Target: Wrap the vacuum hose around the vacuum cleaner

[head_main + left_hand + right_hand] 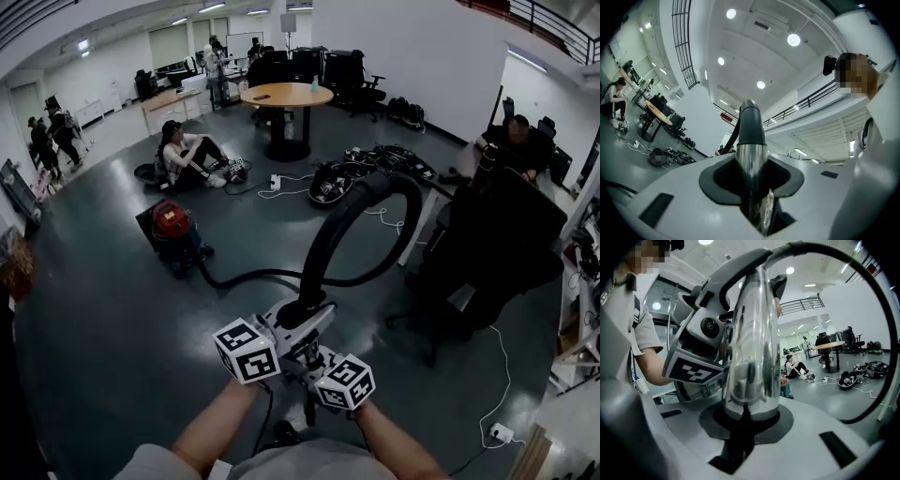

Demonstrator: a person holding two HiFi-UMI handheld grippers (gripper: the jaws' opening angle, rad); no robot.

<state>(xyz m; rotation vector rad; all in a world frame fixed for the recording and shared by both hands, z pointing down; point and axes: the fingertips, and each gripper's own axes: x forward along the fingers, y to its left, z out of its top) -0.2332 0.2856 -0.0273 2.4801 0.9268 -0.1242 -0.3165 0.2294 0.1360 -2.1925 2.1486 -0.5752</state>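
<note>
1. My left claw (752, 187) is clamped narrow on the metal tube (751, 161), just under its black cuff (750, 124), with the tube seated in the notch between the jaws and aimed a little up toward the ceiling
2. My right claw (743, 420) is closed on that same tube, lower down; chrome fills the gap between its jaws, and the left claw's marker cube (691, 369) sits just beside the tube at left
3. Two grips on one rigid tube make sense to me: one alone would let it twist or swing under the pull of the hose, while the pair stacked close together lets me steer the end like a handle
4. The hose (352, 211) climbs out of the tube, arcs high to the right, then drops to the floor (112, 319) and trails left to the vacuum cleaner (172, 223)
5. That red cleaner stands on the floor well apart from me, and no loop lies around it, so I judge the wrapping has not begun
6. Next, I reckon the tube end must be carried toward the cleaner and the slack laid round its body
7. Watch the dark chair (487, 248) near the arc; the hose could snag there, or tug the cleaner over
</note>
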